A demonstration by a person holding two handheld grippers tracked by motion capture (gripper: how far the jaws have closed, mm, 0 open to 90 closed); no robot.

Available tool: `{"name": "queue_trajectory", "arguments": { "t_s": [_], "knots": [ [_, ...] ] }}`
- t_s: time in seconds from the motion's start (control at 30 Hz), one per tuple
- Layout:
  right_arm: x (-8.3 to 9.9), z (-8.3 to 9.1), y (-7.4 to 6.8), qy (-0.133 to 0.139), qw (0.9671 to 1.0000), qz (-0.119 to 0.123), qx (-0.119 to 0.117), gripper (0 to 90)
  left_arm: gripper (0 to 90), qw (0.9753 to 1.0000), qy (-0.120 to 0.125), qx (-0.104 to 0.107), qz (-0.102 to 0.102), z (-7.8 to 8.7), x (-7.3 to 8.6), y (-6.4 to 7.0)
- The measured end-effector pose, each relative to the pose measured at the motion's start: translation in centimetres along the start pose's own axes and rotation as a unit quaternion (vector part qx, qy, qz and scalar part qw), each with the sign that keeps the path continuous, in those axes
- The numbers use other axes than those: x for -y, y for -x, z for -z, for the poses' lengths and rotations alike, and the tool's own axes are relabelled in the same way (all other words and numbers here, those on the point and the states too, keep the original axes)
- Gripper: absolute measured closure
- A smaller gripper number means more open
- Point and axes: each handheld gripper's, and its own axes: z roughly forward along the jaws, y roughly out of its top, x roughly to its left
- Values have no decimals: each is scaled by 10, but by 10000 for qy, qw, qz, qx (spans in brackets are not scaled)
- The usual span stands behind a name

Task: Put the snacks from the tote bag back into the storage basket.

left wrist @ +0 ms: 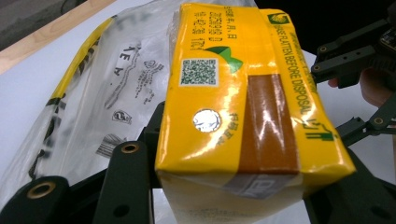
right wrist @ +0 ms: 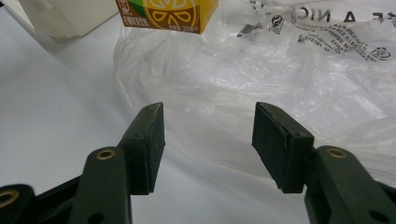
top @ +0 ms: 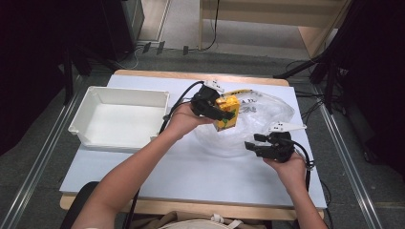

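High view. Yellow drink carton held upright in the jaws of the left gripper, raised above the clear plastic bag; long axis near vertical. White tray lay to the left of the carton, open side up, nothing seen inside. The left gripper was the nearer tool to the tray; the carton's likely path ran leftward across a bare strip of the counter. Right gripper hovered over the near edge of the bag, jaws spread, nothing between them. Counter pale blue-white with a wooden rim; beyond it grey floor, cables and dark stands.

Left gripper view. Carton seen close, pinched at its two sides by the jaws, its yellow top panel with a foil straw seal and brown band facing the camera. Bag behind and to the left, printed and with a yellow-black strip. The other gripper stood at far right, jaws apart.

Right gripper view. Jaws spread wide, empty, pointing across the crumpled bag, which lay on the counter. Carton's lower end hung at the top edge, far from these jaws and to their left; tray wall beyond it at upper left.
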Motion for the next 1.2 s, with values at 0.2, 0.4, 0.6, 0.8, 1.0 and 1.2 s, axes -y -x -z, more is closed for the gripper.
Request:
{"name": "queue_trajectory", "arguments": {
  "t_s": [0.2, 0.4, 0.6, 0.8, 1.0, 1.2],
  "knots": [
    [0, 0, -1, -35, 10000, 49, -36, 449, 518, 10000, 63, 15, 52, 7, 1, -2],
    [1, -1, 0, -35, 10000, 38, -41, 449, 518, 9999, 36, 63, 81, 10, 1, -5],
    [0, -1, 0, -42, 10000, 41, -70, 449, 519, 9999, -1, 36, 109, 15, 4, -9],
    [-3, -4, 1, -39, 9999, 58, -106, 449, 518, 9999, 31, -53, 153, 23, 4, -12],
    [-5, -6, -1, -35, 9998, 105, -142, 449, 518, 9997, 105, -71, 191, 34, 6, -16],
    [-6, -8, -1, -62, 9997, 142, -171, 449, 518, 9995, 146, -120, 258, 43, 9, -20]
  ]
}}
